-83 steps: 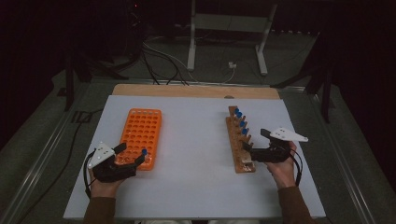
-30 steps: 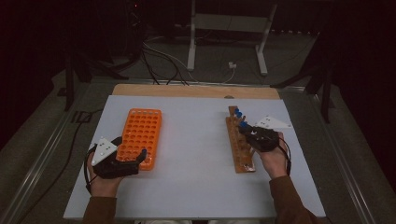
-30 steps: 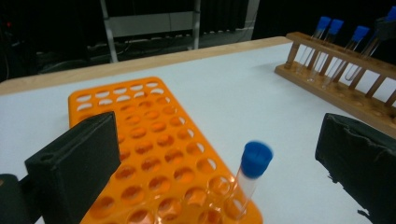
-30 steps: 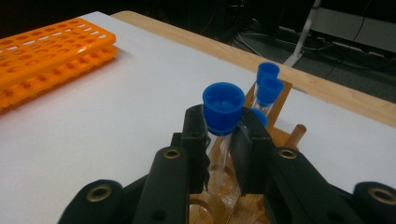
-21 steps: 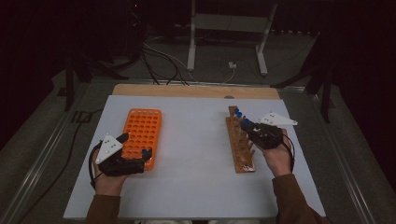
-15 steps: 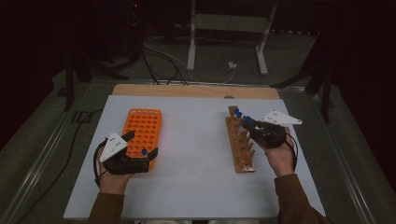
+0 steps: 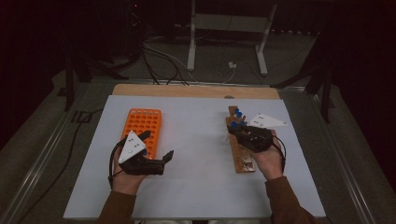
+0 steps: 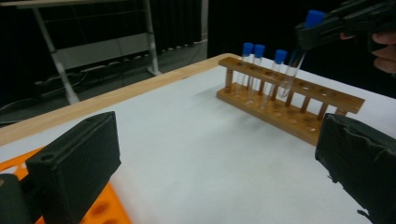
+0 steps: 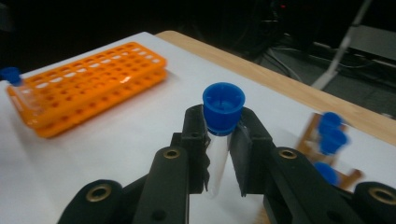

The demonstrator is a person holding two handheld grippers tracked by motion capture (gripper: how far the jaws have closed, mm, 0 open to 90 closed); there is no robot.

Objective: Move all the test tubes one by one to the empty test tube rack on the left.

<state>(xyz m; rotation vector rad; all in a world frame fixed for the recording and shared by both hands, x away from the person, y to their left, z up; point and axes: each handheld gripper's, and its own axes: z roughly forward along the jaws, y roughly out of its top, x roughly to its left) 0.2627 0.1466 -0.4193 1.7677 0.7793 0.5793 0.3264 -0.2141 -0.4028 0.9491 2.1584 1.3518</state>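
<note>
My right gripper (image 7: 237, 132) is shut on a clear test tube with a blue cap (image 9: 223, 107), held just under the cap. In the left gripper view that tube (image 8: 292, 70) hangs tilted above the wooden rack (image 8: 289, 119), its tip near a hole. Three more blue-capped tubes (image 8: 254, 70) stand at the rack's far end. My left gripper (image 7: 156, 145) stands open and empty over the white mat, just right of the near end of the orange rack (image 7: 142, 122). One blue-capped tube (image 9: 11, 77) stands in a corner of the orange rack (image 9: 93, 84).
A white mat (image 7: 201, 140) covers the table, with a strip of bare wood (image 7: 187, 90) along the far edge. Between the two racks the mat is bare. Cables and a metal stand (image 7: 224, 23) lie on the dark floor beyond.
My left gripper has moved right, off the orange rack's near end and over the mat. My right gripper has risen slightly over the wooden rack with the tube in it.
</note>
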